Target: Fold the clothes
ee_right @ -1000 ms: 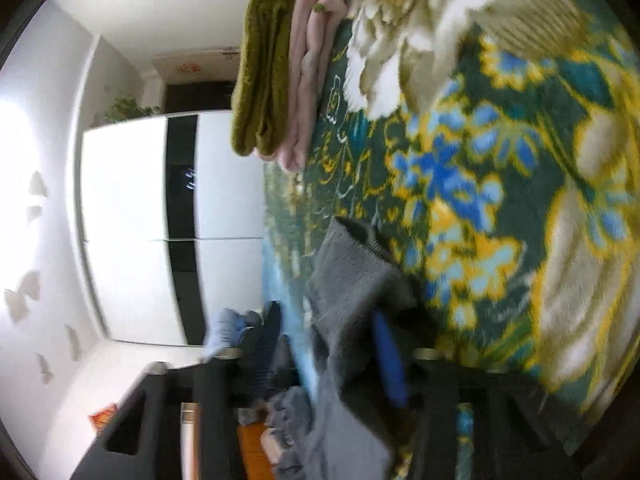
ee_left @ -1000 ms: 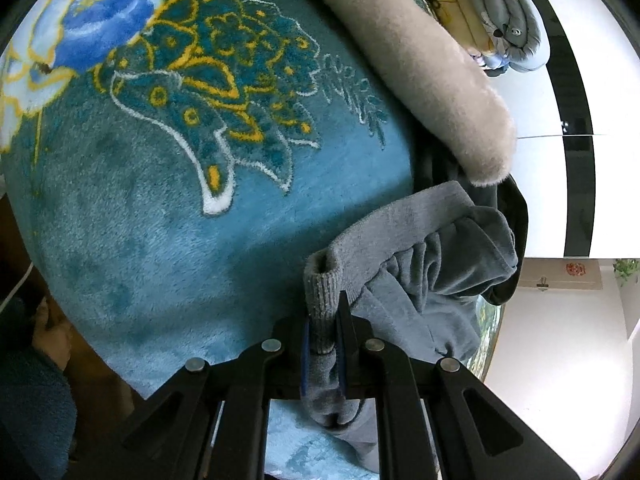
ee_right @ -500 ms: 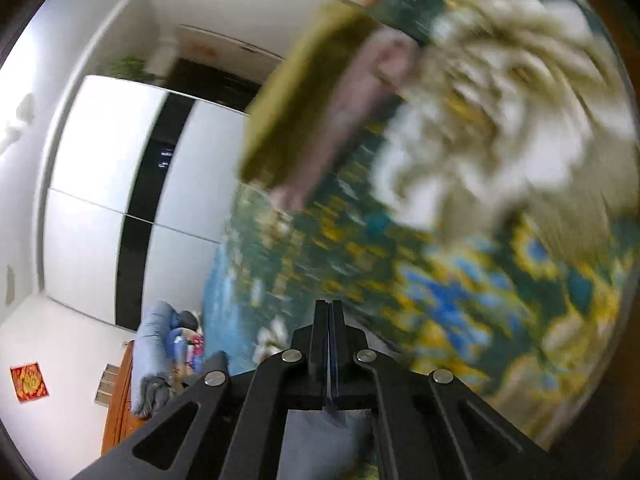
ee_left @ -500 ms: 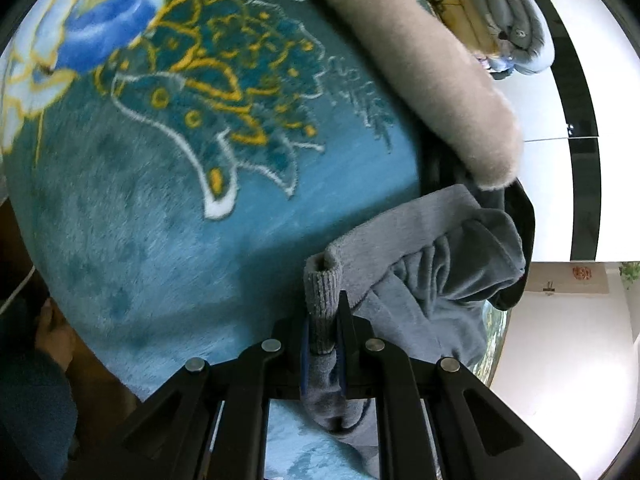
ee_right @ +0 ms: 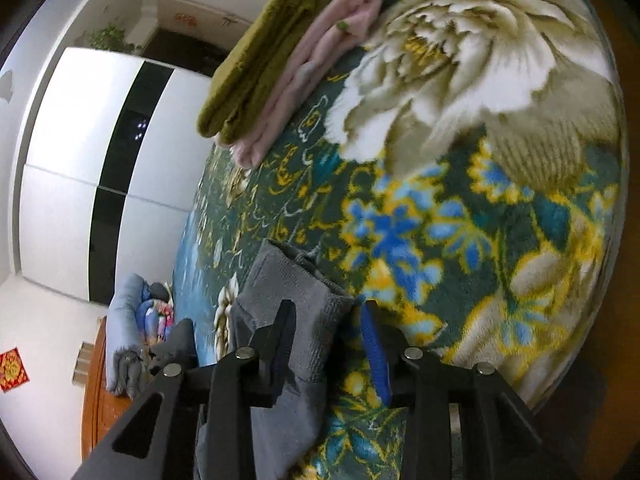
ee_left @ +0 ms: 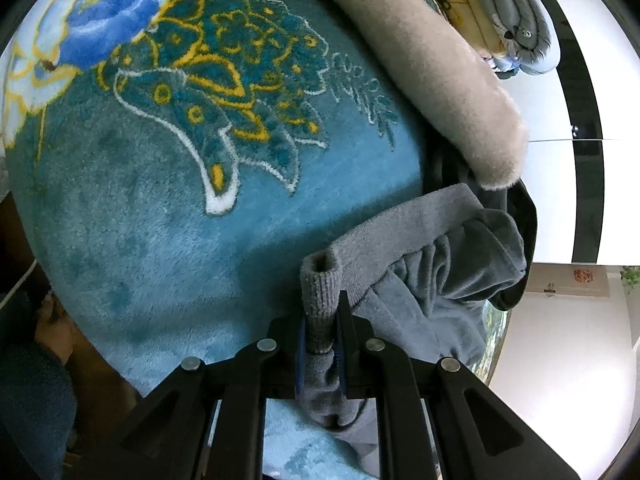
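A grey knit garment [ee_left: 420,264] lies bunched at the edge of the flowered blanket [ee_left: 160,220]. My left gripper [ee_left: 322,320] is shut on its ribbed hem, which stands up between the pads. In the right wrist view another end of the grey garment [ee_right: 280,280] lies flat on the blanket [ee_right: 440,200]. My right gripper [ee_right: 328,320] hangs just over it and its jaws are opening. A corner of the cloth sits between them, and the blue pad [ee_right: 372,340] stands clear of it.
A folded beige fleece [ee_left: 432,68] lies beside the grey garment. An olive folded piece [ee_right: 260,60] and a pink one [ee_right: 320,52] lie stacked farther along the bed. Rolled quilts [ee_right: 128,328] sit on a wooden stand. White wardrobe doors [ee_right: 80,140] stand behind.
The right gripper swung and rolled. Half a second ago its jaws were shut; now they stand apart over the grey garment. The left gripper kept its hold and place.
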`<state>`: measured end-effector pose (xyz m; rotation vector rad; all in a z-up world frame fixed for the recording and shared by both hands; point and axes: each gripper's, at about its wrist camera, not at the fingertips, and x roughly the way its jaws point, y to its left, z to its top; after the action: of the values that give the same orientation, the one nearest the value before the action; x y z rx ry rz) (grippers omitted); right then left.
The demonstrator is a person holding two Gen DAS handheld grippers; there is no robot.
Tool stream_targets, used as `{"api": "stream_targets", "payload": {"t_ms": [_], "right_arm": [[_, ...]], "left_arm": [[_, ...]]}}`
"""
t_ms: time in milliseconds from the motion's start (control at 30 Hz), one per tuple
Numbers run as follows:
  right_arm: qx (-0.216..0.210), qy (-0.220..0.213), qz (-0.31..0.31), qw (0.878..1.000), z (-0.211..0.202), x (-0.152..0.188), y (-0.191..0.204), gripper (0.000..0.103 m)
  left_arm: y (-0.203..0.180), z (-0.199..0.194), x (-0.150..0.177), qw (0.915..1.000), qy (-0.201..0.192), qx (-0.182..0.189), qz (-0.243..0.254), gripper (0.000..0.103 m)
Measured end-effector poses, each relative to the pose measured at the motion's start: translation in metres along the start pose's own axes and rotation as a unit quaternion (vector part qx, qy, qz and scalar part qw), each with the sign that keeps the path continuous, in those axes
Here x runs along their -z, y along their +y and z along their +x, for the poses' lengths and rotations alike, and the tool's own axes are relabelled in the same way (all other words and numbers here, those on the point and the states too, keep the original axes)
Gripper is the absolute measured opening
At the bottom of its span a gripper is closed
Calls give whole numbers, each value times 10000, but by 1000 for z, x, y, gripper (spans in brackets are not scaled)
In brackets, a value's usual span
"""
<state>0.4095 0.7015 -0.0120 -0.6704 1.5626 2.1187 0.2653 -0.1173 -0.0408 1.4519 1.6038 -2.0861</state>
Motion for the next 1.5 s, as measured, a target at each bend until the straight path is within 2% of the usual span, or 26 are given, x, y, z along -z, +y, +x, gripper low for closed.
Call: {"api": "stream_targets", "payload": {"t_ms": [100,167,300,367,467,567,667,733,967,1067,1133,1267,1367,1433,1500], "right_arm": [[122,-184,-221,9995,-5,-1,13,38],[159,-257,-417,9987,-12,-2,25,41],[167,-350,-720,9967,-14,0,50,46],[135,-223,-839,9961,-7,5,61,47],[106,51,-1126,9936,10,21,84,48],[98,444,-1622,9857,37,47,116,52],[115,882,-2279,9696,66,77,156,55],[72,1170,-2721,9551,89,99,187,58],[-172,2071,-4006,8924,180,187,290,65],[-111,2408,-4095,8799,230,212,313,65],[38,2531,-3912,8848,261,218,319,65],[248,2595,-3276,9082,307,217,320,65],[213,2714,-3040,9130,321,222,321,64],[163,2781,-2964,9135,323,230,322,55],[98,2765,-2993,9132,317,234,326,27]], "left_arm": [[-8,-13,-5,9998,29,76,154,17],[-18,-27,-10,9988,-183,21,450,32],[-49,-46,-18,9910,-642,-14,1172,42],[-64,-37,-21,9885,-611,2,1384,46],[-87,-8,-24,9874,-459,4,1511,46],[-105,24,-19,9826,-272,-123,1834,46],[-114,51,-10,9769,-71,-301,2115,46],[-112,60,-9,9761,45,-259,2156,46],[-97,50,-23,9760,41,-104,2177,46],[-84,39,-33,9792,4,-45,2028,47],[-74,33,-38,9814,-25,-41,1919,47],[-56,26,-46,9851,-101,-80,1712,47],[-53,30,-49,9860,-76,-120,1660,47],[-56,35,-49,9853,-24,-144,1700,47],[-62,40,-50,9842,13,-165,1760,48]]}}
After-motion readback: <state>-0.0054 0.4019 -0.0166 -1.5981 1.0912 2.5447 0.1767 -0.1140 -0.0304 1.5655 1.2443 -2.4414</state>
